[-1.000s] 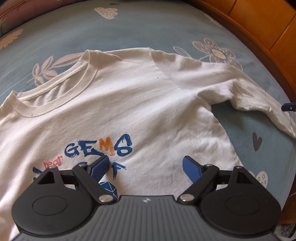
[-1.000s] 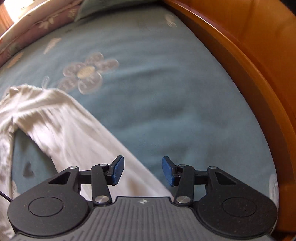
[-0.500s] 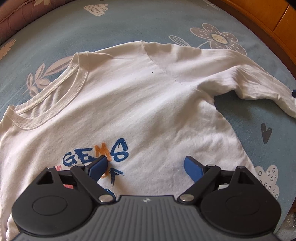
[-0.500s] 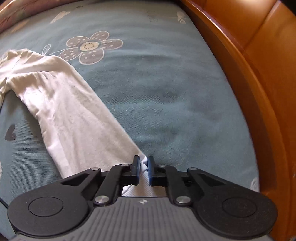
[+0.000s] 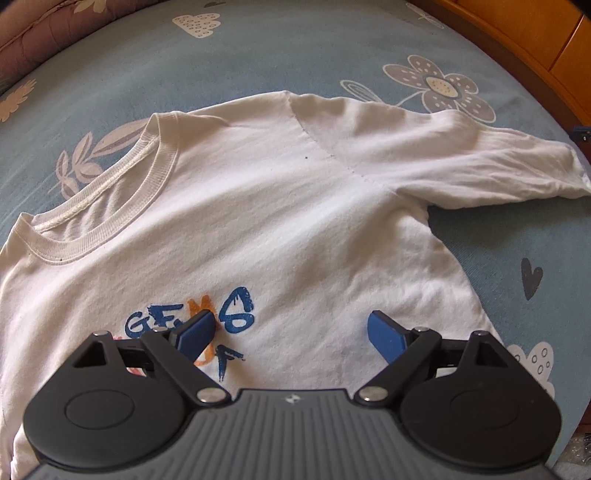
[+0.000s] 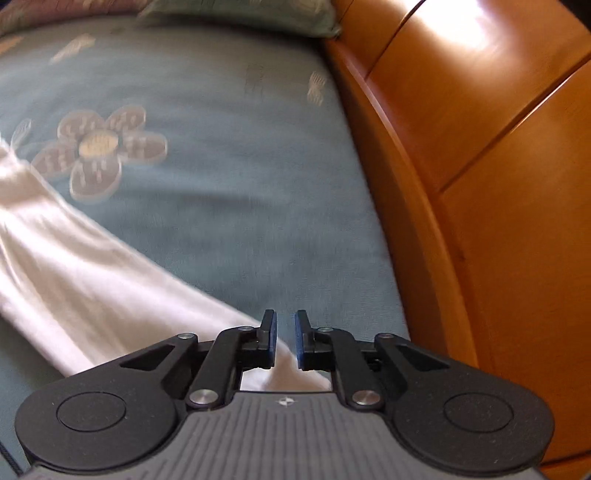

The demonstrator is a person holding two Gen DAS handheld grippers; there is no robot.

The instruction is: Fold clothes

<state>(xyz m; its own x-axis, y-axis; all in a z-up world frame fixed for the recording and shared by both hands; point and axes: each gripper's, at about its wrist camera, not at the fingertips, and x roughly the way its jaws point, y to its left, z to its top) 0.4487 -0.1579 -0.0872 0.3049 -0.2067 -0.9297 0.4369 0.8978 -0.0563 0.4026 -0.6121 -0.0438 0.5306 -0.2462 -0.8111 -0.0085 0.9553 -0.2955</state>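
Observation:
A white T-shirt (image 5: 258,221) with blue and orange lettering lies face up on the blue bedspread (image 5: 295,55). Its ribbed collar (image 5: 110,206) is at the left and its right sleeve (image 5: 480,173) stretches toward the right edge. My left gripper (image 5: 291,332) is open and empty, hovering above the shirt's chest print. In the right wrist view the sleeve (image 6: 92,280) runs from the left down to my right gripper (image 6: 285,339). Its jaws stand nearly closed, with a narrow gap, around the sleeve's cuff end. The picture is blurred there.
A wooden bed frame (image 6: 480,221) curves along the right side, close to my right gripper. It also shows at the top right in the left wrist view (image 5: 535,33). A green pillow (image 6: 240,14) lies at the head of the bed.
My right gripper closed from wide open onto the sleeve end and has shifted with it; the view is now blurred. My left gripper drew back a little over the shirt and stayed open.

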